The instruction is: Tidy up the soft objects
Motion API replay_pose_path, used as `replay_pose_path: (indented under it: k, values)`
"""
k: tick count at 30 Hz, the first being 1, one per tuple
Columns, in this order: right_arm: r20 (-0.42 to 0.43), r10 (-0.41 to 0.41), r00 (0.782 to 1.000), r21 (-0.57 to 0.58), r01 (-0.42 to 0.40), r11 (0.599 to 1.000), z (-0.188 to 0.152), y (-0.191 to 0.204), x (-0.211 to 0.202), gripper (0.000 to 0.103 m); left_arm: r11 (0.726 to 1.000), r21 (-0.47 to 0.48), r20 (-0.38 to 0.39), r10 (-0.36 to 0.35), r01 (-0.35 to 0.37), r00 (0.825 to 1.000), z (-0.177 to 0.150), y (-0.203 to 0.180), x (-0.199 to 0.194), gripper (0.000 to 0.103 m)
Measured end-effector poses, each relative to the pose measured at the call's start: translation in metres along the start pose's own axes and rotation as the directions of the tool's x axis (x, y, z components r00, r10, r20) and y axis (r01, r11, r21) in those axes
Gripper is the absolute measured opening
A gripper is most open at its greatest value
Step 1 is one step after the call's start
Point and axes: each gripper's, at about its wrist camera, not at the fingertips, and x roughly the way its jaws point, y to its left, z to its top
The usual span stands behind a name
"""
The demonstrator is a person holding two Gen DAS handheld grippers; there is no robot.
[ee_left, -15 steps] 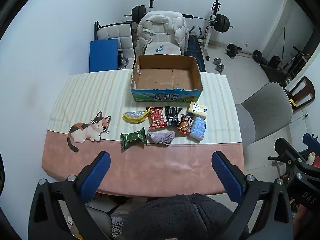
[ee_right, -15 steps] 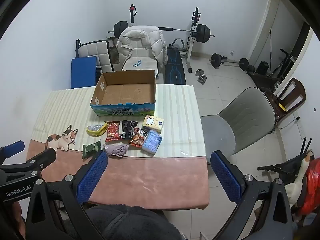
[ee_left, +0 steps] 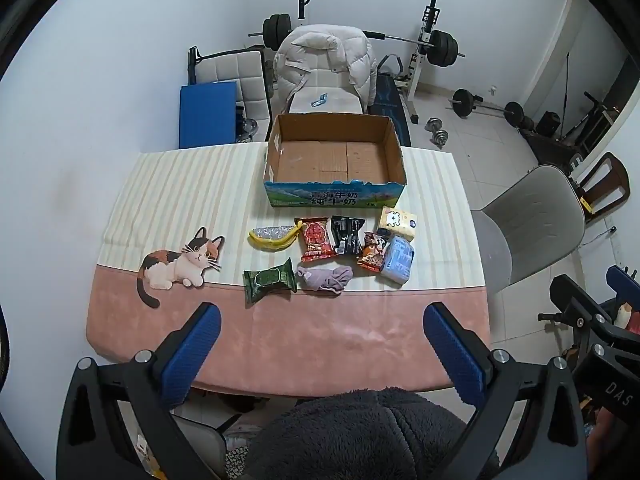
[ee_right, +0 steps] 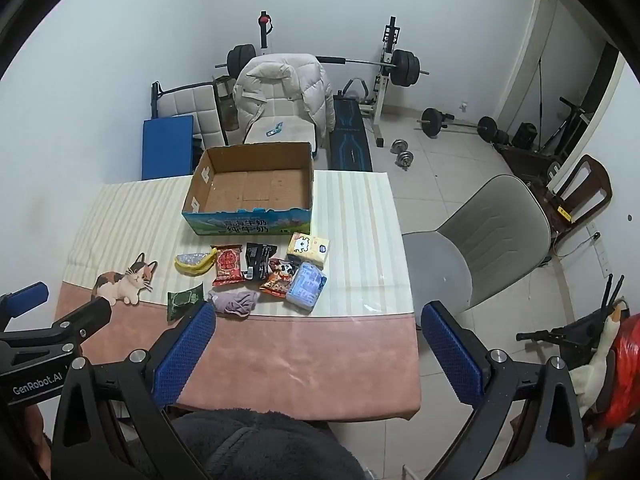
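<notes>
No change is seen since 0.5 s ago. The left gripper (ee_left: 320, 344) and right gripper (ee_right: 316, 344) are held spread wide and empty above the table (ee_left: 320, 344). The 8 soft items remain beside the empty box (ee_left: 334, 200).

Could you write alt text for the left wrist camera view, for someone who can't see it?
An empty cardboard box sits on a table behind a cluster of snack packets, a tissue pack and a crumpled purple cloth. The left gripper hangs open above the near edge, holding nothing, in a room with gym weights.
</notes>
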Motion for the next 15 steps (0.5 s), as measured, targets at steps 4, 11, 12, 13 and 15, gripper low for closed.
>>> replay_pose_path:
  k: [4,11,12,13,15]
  values:
    - [0.003,-0.001,1.000,0.003,0.001,1.000,0.0012,-0.0003,-0.0026,0.103,1.000,0.005,0.001,0.002,-0.002,1.000,0.0019,0.0009,-0.0006,0.103]
    - [0.005,-0.003,1.000,0.013,0.003,1.000,0.0056,0.0011,-0.0028,0.103,1.000,0.007,0.004,0.003,-0.003,1.000,0.0037,0.0037,-0.0010,0.103]
    - [0.006,-0.002,1.000,0.013,0.002,1.000,0.0055,0.0011,-0.0030,0.103,1.000,0.007,0.004,0.003,-0.003,1.000,0.0039,0.0040,-0.0013,0.103]
    - [0.007,-0.002,1.000,0.012,0.001,1.000,0.0060,0.0018,-0.0036,0.103,1.000,0.007,0.004,0.002,-0.002,1.000,0.0037,0.0042,-0.0010,0.103]
    - [0.008,0.000,1.000,0.012,0.000,1.000,0.0075,0.0016,-0.0043,0.103,1.000,0.008,0.008,0.004,-0.004,1.000,0.0052,0.0050,-0.0023,0.103]
